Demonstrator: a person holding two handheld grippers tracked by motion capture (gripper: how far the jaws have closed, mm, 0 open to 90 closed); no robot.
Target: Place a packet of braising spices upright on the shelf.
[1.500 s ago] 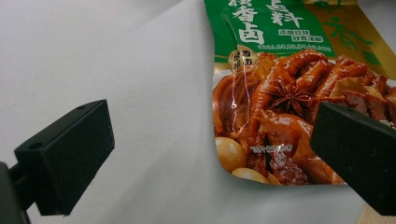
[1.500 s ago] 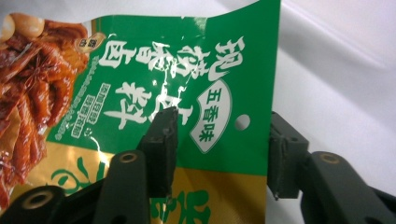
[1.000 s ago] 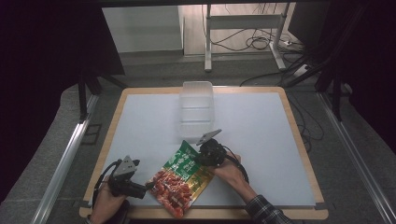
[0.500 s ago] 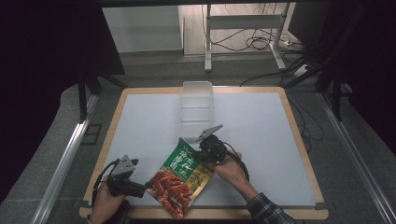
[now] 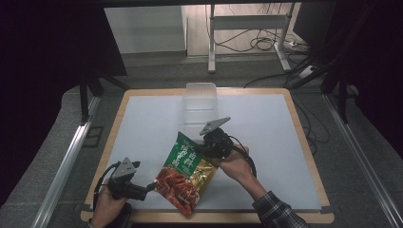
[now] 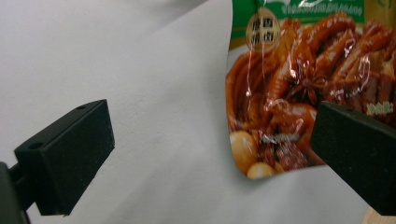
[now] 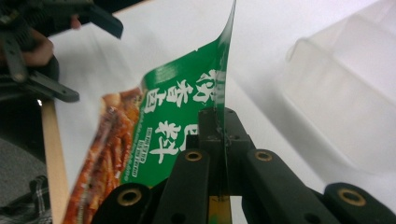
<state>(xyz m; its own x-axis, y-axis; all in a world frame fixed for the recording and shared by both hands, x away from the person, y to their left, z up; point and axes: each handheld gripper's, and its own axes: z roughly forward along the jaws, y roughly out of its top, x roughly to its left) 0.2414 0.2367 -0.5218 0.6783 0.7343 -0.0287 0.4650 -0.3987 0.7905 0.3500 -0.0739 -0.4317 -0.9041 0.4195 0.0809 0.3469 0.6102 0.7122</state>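
A snack packet (image 5: 187, 173), green at the top and red with a food picture below, lies slanted near the table's front edge. My right gripper (image 5: 205, 148) is shut on its upper right edge and holds that end lifted; in the right gripper view the jaws pinch the thin packet (image 7: 173, 112) edge at my right gripper (image 7: 219, 140). My left gripper (image 5: 151, 186) stands open at the packet's lower left corner. In the left gripper view the packet (image 6: 303, 93) corner reaches between the spread jaws of my left gripper (image 6: 210, 156) without touching them.
A clear plastic container (image 5: 199, 102) stands behind the packet at the table's middle back; it is also seen as the container (image 7: 345, 102) beside the right jaws. The white mat (image 5: 285, 142) has a wooden border (image 5: 304, 142). The other hand (image 7: 37, 51) shows far off.
The right gripper has raised the packet's green end a little and drawn it slightly back. The left gripper has stayed open at the lower corner.
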